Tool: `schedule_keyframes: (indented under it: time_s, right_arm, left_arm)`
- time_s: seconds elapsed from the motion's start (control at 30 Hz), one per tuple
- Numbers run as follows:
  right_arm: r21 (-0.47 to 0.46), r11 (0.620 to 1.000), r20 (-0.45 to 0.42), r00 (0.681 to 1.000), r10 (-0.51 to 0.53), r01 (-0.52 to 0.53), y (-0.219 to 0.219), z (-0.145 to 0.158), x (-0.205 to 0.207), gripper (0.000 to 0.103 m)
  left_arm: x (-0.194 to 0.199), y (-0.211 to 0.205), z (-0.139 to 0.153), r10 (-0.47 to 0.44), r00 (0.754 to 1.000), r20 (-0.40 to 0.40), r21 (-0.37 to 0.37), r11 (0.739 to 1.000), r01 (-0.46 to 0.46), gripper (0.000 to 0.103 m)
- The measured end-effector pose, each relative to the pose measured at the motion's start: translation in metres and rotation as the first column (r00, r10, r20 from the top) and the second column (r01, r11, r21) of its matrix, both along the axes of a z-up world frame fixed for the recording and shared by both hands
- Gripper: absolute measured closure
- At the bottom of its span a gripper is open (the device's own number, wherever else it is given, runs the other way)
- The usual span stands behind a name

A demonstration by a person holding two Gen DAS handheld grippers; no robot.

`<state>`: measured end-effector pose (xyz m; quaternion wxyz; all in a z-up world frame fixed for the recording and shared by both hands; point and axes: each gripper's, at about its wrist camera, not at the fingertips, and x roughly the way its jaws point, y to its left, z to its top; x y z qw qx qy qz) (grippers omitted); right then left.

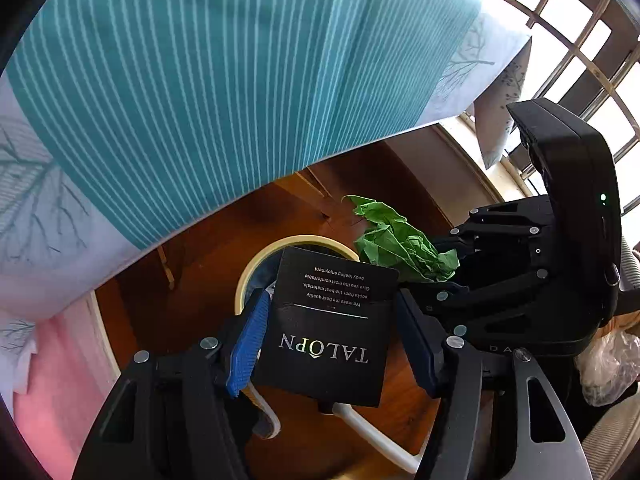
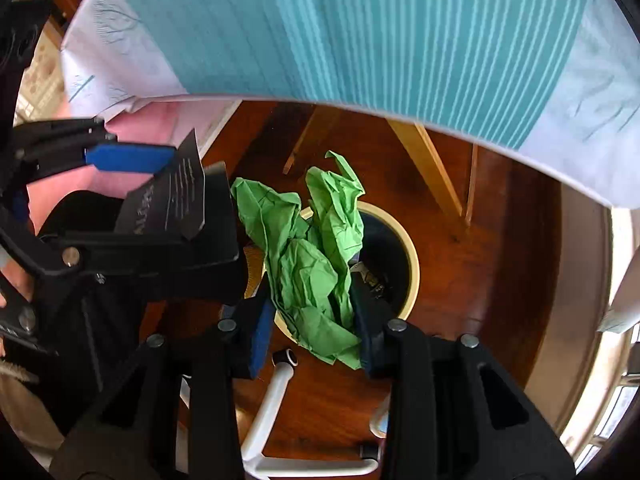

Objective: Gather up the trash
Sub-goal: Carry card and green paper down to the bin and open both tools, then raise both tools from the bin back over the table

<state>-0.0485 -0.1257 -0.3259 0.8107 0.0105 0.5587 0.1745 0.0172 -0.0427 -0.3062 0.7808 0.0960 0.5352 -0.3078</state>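
Daylight does all the work here. In the left wrist view the gridded windows (image 1: pixel 576 44) in the upper right are blown out to pure white, no detail through the panes. The wooden floor (image 1: pixel 188 264) under the striped tablecloth (image 1: pixel 208 80) sits in deep shade, warm and dark. Fisheye warp is heavy: the cloth's hem bows into an arc and the corners go black. The gold lettering on the black card (image 1: pixel 332 320) is crisp. In the right wrist view the cloth stripes (image 2: pixel 360 20) smear at the top — motion blur — while the green paper (image 2: pixel 304 264) stays sharp, and a pale glare washes the floor (image 2: pixel 580 280) at the right edge.
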Motion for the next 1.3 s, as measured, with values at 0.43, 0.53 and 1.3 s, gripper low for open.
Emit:
schedule_keyframes:
  time_s: [0.43,0.53,1.3]
  right_arm:
    - [-0.012,1.0,-0.08,0.997,-0.006,0.006,-0.005,-0.073,0.029,0.07]
    - [-0.016,1.0,-0.07,0.998,0.003,-0.004,-0.006,-0.077,0.033,0.069]
    - [-0.065,0.998,-0.096,0.995,-0.023,0.017,-0.007,-0.106,0.054,0.045]
  left_arm:
    - [0.001,-0.008,-0.114,0.043,0.998,-0.051,0.094,0.995,-0.039,0.039]
    - [0.011,-0.01,-0.123,0.055,0.996,-0.072,0.104,0.993,-0.047,0.039]
    - [0.049,-0.003,-0.124,0.091,0.99,-0.105,0.166,0.983,-0.072,0.013]
